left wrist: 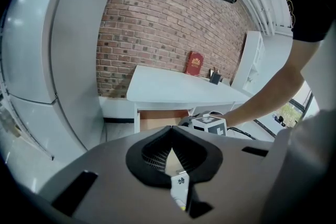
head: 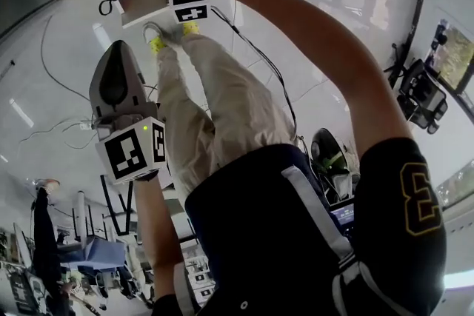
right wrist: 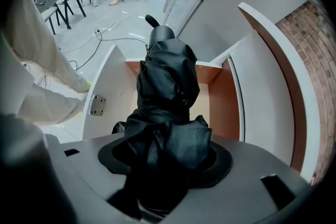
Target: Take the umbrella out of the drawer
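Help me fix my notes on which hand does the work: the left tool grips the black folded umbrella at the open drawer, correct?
Wrong side: it is the right tool that grips the black folded umbrella at the open drawer. The right gripper view shows the fabric clamped between its jaws.

Your right gripper (right wrist: 167, 144) holds the umbrella (right wrist: 168, 86) above the drawer (right wrist: 216, 99), lengthwise along it, its handle end reaching out past one side wall. The tabletop (left wrist: 173, 86) lies over and behind the drawer, and a book (left wrist: 195, 63) stands at its back by the brick wall (left wrist: 157, 18). Your feet (head: 155, 39) stand just before the drawer's front. Your left gripper (head: 118, 55) hangs well apart from the drawer, on the near side.
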